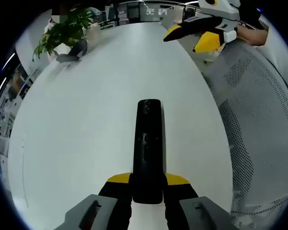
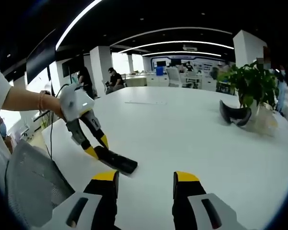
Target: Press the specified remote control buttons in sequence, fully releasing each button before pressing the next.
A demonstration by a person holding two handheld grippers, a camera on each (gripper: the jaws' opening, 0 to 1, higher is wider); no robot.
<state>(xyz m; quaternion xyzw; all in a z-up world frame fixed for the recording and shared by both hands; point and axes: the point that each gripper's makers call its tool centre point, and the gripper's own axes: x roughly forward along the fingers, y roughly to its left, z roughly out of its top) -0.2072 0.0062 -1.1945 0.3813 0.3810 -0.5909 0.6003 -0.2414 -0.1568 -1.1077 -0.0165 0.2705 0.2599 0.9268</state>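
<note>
Remote [image 1: 149,151], one only, sits pinched between my left gripper [image 1: 149,184] jaws, lying on the white table [image 1: 86,120]. My right gripper [image 2: 145,184] hangs spread, clear of it. Farther off I count one potted plant [image 2: 252,88] and one dark headset [image 2: 234,115] beside it.

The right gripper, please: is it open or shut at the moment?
Open: the right gripper shows table between its yellow-tipped jaws, holding nothing.
</note>
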